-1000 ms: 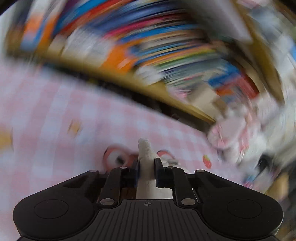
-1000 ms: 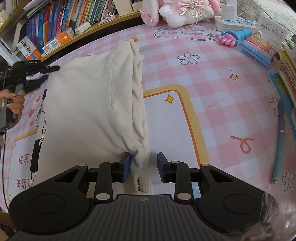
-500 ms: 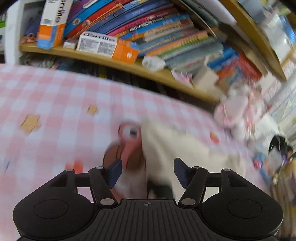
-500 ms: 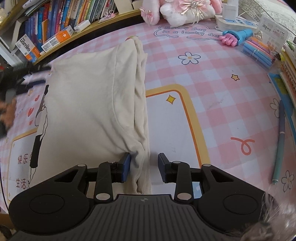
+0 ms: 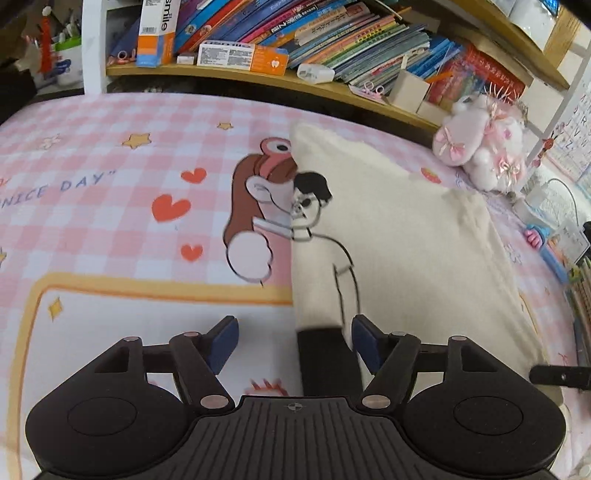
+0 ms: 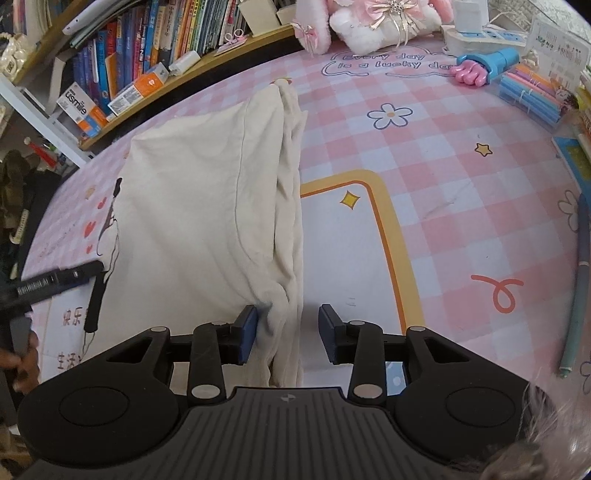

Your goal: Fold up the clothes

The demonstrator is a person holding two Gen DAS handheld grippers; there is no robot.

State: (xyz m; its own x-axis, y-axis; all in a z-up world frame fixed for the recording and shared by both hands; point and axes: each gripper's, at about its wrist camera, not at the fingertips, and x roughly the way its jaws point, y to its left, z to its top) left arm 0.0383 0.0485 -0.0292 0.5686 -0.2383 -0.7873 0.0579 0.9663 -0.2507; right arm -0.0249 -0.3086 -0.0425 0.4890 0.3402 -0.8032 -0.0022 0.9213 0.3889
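A cream garment (image 5: 406, 258) with a black line-drawn figure lies folded on the pink checked table mat (image 5: 92, 229). My left gripper (image 5: 294, 341) is open, and the garment's left edge with the dark print runs between its fingers. In the right wrist view the same garment (image 6: 192, 221) lies flat with a bunched right edge. My right gripper (image 6: 288, 332) is open, that bunched edge sits between its fingers, and the left pad touches the cloth. The left gripper (image 6: 55, 284), held by a hand (image 6: 22, 358), shows at the garment's far left side.
A bookshelf (image 5: 258, 33) runs along the back edge. A pink plush toy (image 5: 484, 144) sits at the back. Coloured pens (image 6: 532, 92), a power strip (image 6: 484, 37) and a loose pen (image 6: 576, 295) line the right side.
My left gripper was shut on a fold of the cloth, then opened, let it go and swung back to the garment's near left edge. The right gripper has barely moved.
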